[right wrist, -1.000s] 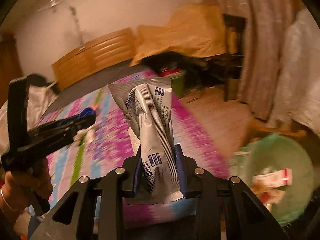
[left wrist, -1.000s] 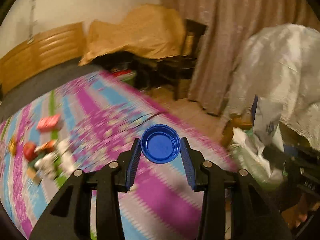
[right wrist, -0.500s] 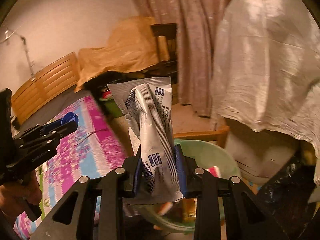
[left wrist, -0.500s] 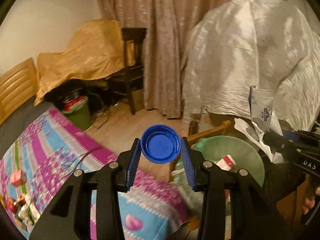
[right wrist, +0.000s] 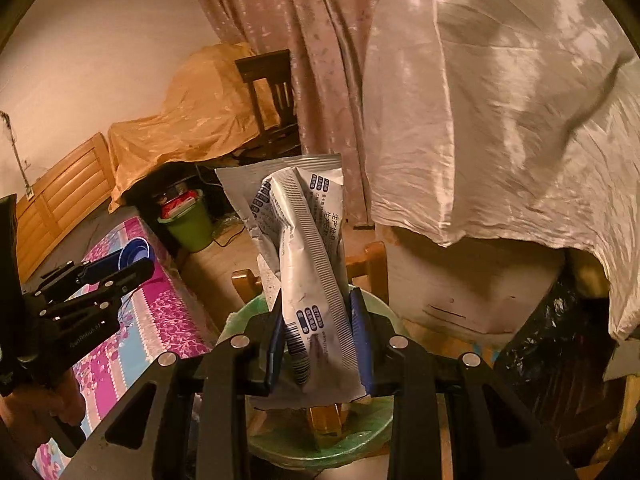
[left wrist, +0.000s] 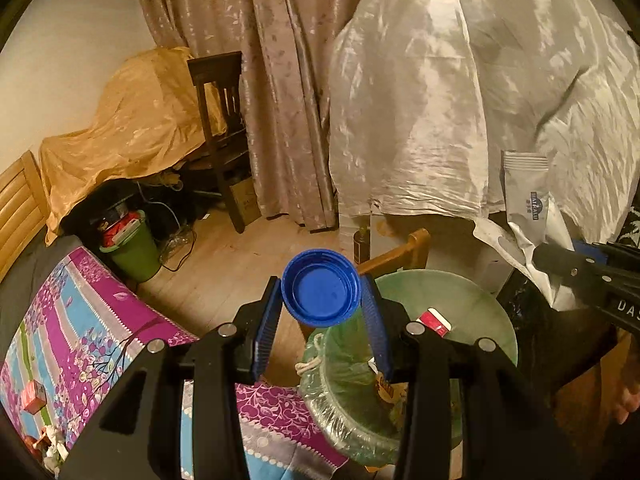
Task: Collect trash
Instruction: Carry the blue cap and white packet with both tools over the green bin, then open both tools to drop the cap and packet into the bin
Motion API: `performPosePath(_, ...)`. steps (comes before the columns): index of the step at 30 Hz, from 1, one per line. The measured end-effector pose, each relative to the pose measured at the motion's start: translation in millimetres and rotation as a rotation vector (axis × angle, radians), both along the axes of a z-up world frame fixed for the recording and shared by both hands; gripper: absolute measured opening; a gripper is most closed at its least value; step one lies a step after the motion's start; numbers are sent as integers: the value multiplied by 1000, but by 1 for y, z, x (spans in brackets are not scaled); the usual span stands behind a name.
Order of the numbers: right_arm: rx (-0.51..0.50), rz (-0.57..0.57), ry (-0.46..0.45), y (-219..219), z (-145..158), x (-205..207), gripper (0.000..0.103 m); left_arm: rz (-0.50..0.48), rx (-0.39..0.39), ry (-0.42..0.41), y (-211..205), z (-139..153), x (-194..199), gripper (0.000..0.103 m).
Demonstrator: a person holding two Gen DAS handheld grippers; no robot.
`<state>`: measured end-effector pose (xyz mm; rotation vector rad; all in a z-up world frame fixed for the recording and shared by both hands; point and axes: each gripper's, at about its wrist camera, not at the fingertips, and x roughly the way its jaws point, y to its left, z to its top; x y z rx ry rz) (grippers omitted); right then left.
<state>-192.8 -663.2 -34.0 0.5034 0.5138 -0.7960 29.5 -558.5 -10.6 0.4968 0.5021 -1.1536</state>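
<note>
The left gripper (left wrist: 322,308) clamps a round blue plastic bottle cap (left wrist: 320,287) just above the green bag-lined trash bin (left wrist: 472,300).

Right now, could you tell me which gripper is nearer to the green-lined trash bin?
Right, by a small margin. The right gripper, clamping the wrapper, hangs over the trash bin; the left gripper, holding the blue cap, is at its near edge.

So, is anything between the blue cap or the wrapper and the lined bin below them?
Nothing visible. The blue cap in the left gripper and the wrapper in the right gripper both hang over the open green-lined bin.
</note>
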Motion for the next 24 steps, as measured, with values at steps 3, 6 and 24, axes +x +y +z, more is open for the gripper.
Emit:
performPosePath(3, 6, -5, 3, -2, -4, -1, 31, -9, 10, -17, -5, -2, -5, 39)
performPosePath(6, 12, -8, 4, -3, -6, -1, 31, -18, 19, -25, -10, -4, -9, 39)
performPosePath(24, 78, 3, 41, -12, -32, 5, 31, -32, 55, -44, -23, -17, -13, 39)
